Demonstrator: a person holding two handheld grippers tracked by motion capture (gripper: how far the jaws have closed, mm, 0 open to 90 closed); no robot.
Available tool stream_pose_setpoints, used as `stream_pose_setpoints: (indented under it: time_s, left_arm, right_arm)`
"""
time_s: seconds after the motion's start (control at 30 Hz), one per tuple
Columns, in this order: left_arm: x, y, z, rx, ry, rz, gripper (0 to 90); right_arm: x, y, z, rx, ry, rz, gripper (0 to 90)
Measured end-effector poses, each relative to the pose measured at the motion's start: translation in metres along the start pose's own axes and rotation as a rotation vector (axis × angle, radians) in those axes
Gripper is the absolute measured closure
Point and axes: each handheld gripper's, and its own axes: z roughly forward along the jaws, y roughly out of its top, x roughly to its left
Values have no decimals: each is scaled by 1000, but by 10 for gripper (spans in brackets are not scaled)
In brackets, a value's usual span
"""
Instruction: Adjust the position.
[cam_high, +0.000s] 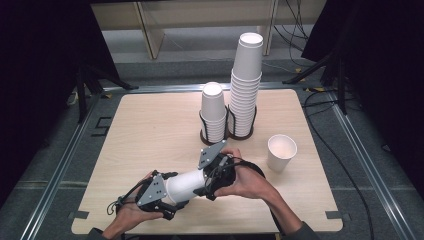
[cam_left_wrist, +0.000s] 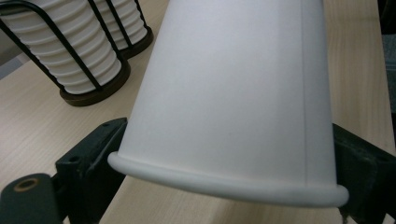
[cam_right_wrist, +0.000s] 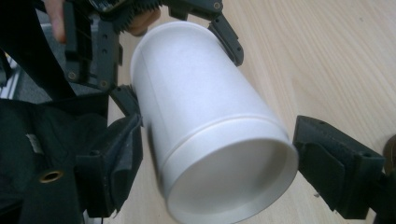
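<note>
- Closest to us, we've got a paper cup lying sideways in the air just over the near edge of the table, stretched between both tools.
- Left gripper pinches the rim end; in the left gripper view the black jaws sit tight against both sides of the cup.
- Right gripper has the bottom end; in the right gripper view one jaw touches the wall, the other looks a hair off it, so we can't tell if it's really squeezing. There's a seam ring near the base, so this may be two nested cups.
- Our guess: we're mid pull-apart. Next move needs a firm right grip, then a straight pull along the cup without crushing it.
- Further out, a lone cup stands upright to the right.
- At the back, two wire holders carry the short stack and the tall stack.
</note>
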Motion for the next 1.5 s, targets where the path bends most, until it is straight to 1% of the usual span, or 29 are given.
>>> stream_pose_setpoints:
  time_s: [0.03,0.07,0.13,0.17,0.2,0.27,0.3,0.33,0.37,0.43,0.5,0.53,0.63,0.67,0.73,0.8,0.9,0.93,1.03,1.13,1.17,1.2,1.23,1.27,1.3,1.37,1.4,1.47,1.5]
  left_arm:
    - [0,0,1,-4,-6,4,98]
    - [-1,1,0,8,-8,12,97]
    - [-1,1,0,17,-21,22,98]
    - [-2,0,1,5,-12,23,97]
    - [-2,1,0,15,-13,28,98]
    - [-2,1,0,17,-27,39,97]
    - [-3,1,1,7,-31,29,97]
    - [-3,1,1,3,-27,35,97]
    - [-3,1,2,-3,-29,38,97]
    - [-3,1,1,6,-41,47,97]
    - [-3,1,1,19,-44,48,97]
    - [-4,1,1,22,-48,51,97]
    - [-4,1,1,20,-51,44,95]
    - [-4,0,3,5,-55,40,94]
    - [-4,0,2,9,-59,31,91]
    - [-3,-1,3,5,-76,24,85]
    - [-2,-3,3,-9,-78,-6,67]
    - [-2,-4,4,-39,-84,-27,62]
    - [1,-4,1,-87,-105,-80,47]
    - [6,-5,-2,-153,-124,-131,38]
    - [7,-5,-3,-171,-118,-142,38]
    - [9,-5,-6,-170,-108,-139,42]
    - [11,-5,-8,-193,-106,-151,73]
    - [14,-6,-11,-207,-107,-161,126]
    - [16,-6,-13,-224,-88,-178,153]
    - [18,-6,-15,-260,-75,-217,139]
    - [20,-6,-16,-264,-67,-232,146]
    - [20,-7,-16,-302,-65,-244,146]
    - [20,-7,-16,-300,-65,-246,145]
  right_arm:
    - [-2,0,2,-2,7,-43,180]
    - [1,-1,3,14,18,-14,182]
    - [3,-1,6,31,28,-24,175]
    - [3,-1,7,39,29,-29,175]
    - [4,-1,8,42,28,-31,175]
    - [3,-1,10,58,31,-42,177]
    - [3,-2,11,64,35,-45,179]
    - [4,-2,11,70,41,-42,179]
    - [2,-2,13,70,46,-74,181]
    - [2,-3,15,76,49,-85,187]
    - [3,-4,17,88,71,-68,194]
    - [3,-4,18,88,73,-71,198]
    - [2,-5,20,86,84,-73,207]
    - [1,-6,20,81,88,-76,211]
    - [1,-7,18,80,101,-75,217]
    - [1,-7,18,76,105,-79,224]
    - [1,-7,17,63,102,-108,230]
    - [2,-7,15,61,104,-101,231]
    - [0,-9,13,43,116,-92,234]
    - [-2,-12,10,27,122,-77,234]
    - [-3,-13,9,11,127,-65,235]
    - [-3,-15,7,8,124,-40,237]
    - [-5,-16,6,1,119,-51,238]
    - [-8,-19,3,-4,105,-39,240]
    - [-11,-21,-1,-19,101,-24,240]
    - [-15,-25,-7,-50,96,4,241]
    - [-18,-28,-11,-73,89,23,241]
    - [-23,-32,-17,-100,73,49,241]
    - [-25,-33,-20,-122,72,50,242]
